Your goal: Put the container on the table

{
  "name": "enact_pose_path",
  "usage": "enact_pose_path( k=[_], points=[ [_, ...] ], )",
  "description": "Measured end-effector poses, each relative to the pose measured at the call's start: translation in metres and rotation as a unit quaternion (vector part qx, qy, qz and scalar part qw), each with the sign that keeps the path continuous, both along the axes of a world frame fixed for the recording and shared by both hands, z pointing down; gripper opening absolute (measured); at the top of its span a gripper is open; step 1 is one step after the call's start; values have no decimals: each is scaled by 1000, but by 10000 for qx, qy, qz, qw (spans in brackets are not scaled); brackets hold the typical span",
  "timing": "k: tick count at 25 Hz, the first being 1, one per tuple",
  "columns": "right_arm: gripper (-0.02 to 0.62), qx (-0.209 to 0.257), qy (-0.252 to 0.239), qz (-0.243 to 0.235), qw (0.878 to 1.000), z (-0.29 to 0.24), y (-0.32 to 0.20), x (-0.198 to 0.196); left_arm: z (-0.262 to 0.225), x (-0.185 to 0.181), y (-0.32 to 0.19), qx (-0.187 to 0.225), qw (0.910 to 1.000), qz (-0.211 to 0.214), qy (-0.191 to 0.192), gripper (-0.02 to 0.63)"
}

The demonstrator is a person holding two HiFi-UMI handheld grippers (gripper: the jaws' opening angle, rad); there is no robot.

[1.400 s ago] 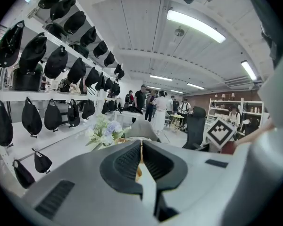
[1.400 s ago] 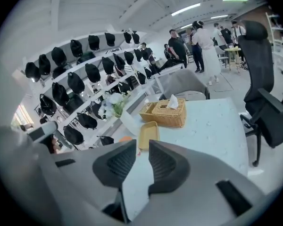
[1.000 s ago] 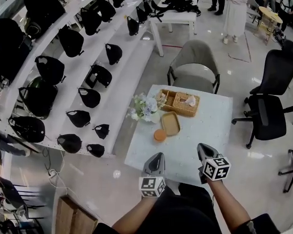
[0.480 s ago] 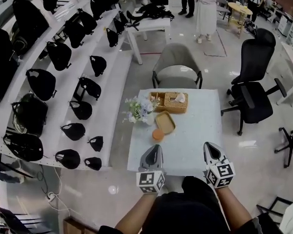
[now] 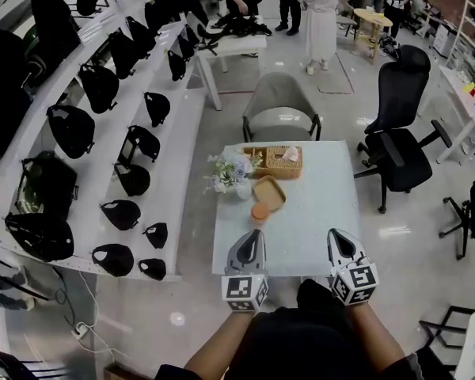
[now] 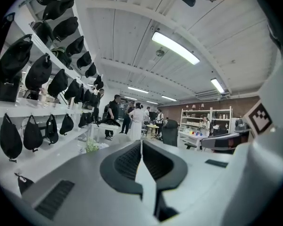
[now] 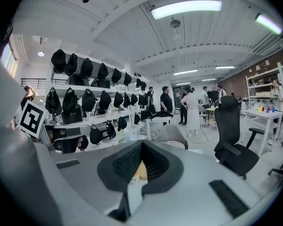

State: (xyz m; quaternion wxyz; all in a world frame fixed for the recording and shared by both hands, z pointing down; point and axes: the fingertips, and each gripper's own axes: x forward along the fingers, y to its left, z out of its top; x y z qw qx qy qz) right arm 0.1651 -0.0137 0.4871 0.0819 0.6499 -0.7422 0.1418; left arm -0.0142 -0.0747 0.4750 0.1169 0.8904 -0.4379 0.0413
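A small round orange container (image 5: 259,210) sits on the pale table (image 5: 321,212), just in front of a flat tan tray (image 5: 268,191). Behind them stands a wicker basket (image 5: 273,161) with tissue in it. Both grippers hover over the table's near edge, well short of these things. My left gripper (image 5: 252,252) is shut with nothing in it, its jaws meeting at the tip in the left gripper view (image 6: 141,144). My right gripper (image 5: 340,241) is also shut and empty (image 7: 141,145); it points level towards the room.
A bunch of flowers (image 5: 231,171) stands at the table's left edge. A grey armchair (image 5: 281,105) sits behind the table and a black office chair (image 5: 396,137) at its right. White stepped shelves (image 5: 182,133) with black bags run along the left. People (image 5: 321,10) stand at the back.
Both grippers have risen and tilted up towards level, still shut and empty. The table now looks smaller and farther below them.
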Motion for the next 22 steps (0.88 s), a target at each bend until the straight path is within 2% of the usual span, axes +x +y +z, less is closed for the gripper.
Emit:
enact_pose_path(
  k=[8,22],
  points=[
    [-2,68,254,133,9996,-7,25,-21,-4,-21,20,17,10000,21,48,15],
    [-2,89,163,34,9998,-5,50,-59,-7,-75,61,106,9998,-155,-36,15]
  ],
)
